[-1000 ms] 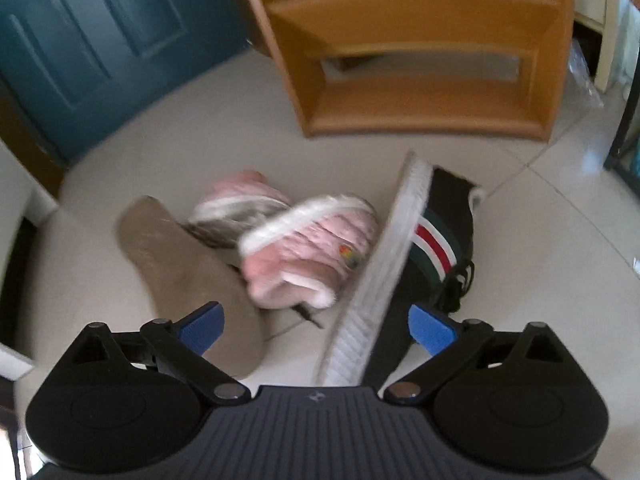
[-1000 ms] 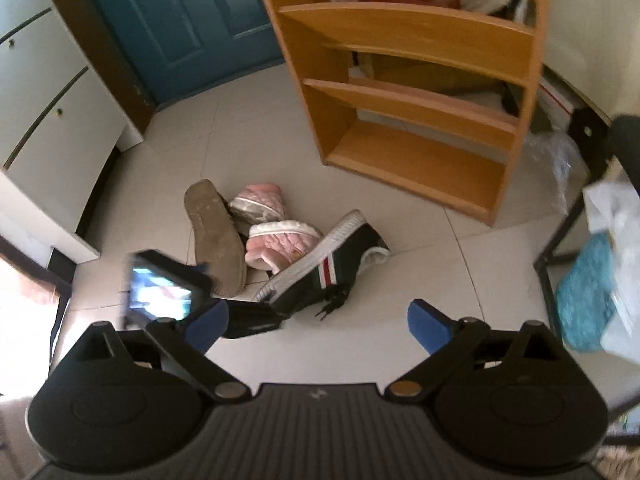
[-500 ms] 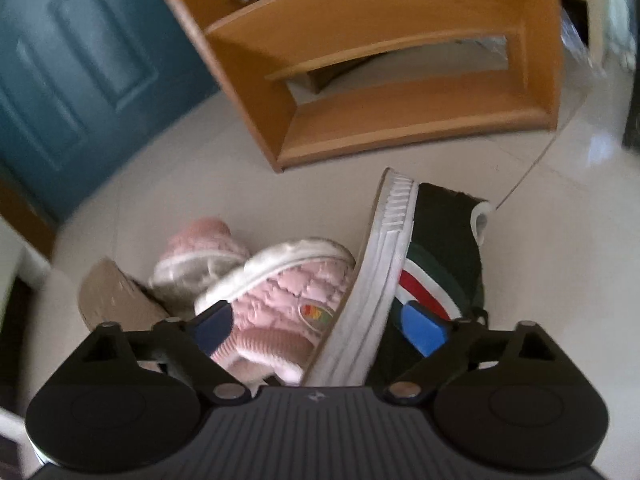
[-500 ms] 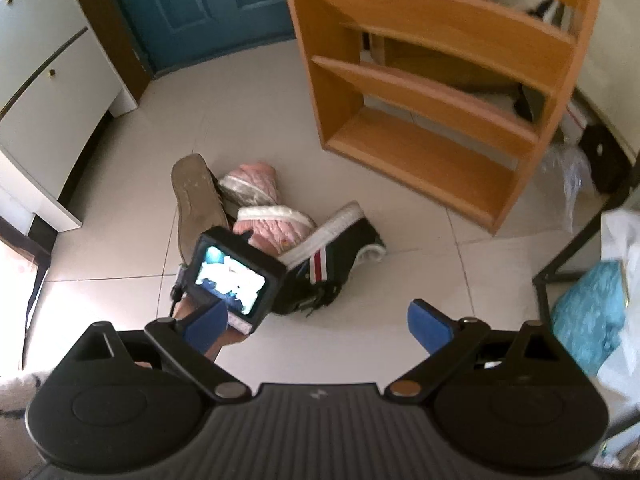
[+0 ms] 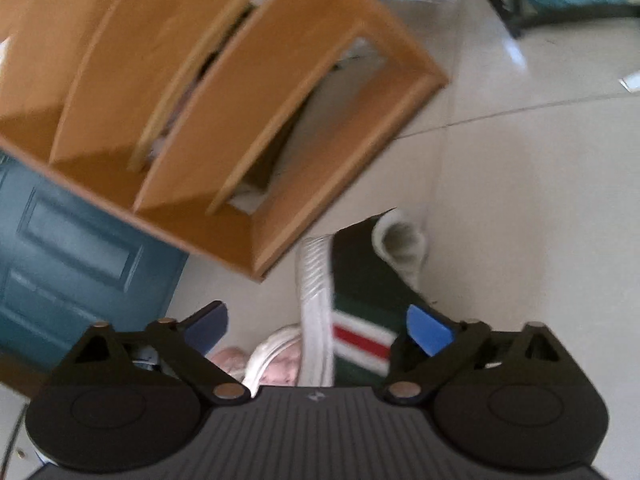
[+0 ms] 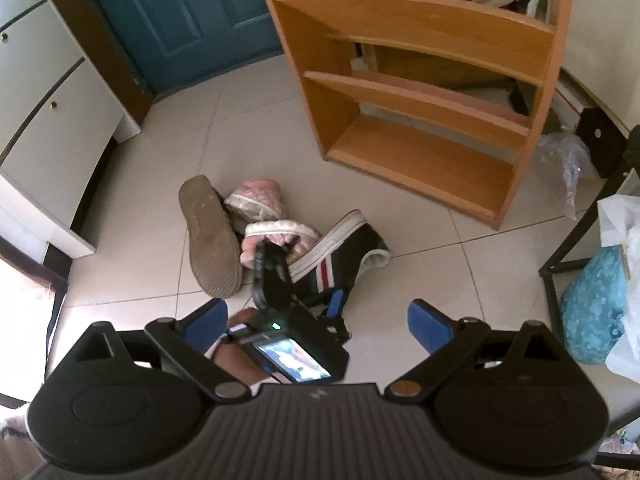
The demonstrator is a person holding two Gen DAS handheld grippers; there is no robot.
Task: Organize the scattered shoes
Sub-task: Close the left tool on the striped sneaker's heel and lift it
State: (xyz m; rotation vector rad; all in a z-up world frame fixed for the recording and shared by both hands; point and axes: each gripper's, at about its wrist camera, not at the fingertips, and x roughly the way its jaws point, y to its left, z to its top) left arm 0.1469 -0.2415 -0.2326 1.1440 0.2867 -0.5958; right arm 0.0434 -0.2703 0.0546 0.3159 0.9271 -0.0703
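Left gripper (image 5: 318,326) rolled, jaws narrowing; right gripper (image 6: 318,320) wide.

Teal panelled door (image 6: 180,20) at the back, beside a brown door frame (image 6: 100,40). White cabinet (image 6: 48,112) with small round knobs along the left wall. Pale tiled floor (image 6: 420,280) with thin grout lines. Crumpled clear plastic bag (image 6: 568,160) on the floor, far right. Black metal frame (image 6: 576,236) at the right edge, with a turquoise patterned bag (image 6: 596,304) and a white plastic bag (image 6: 624,232) just beside it.
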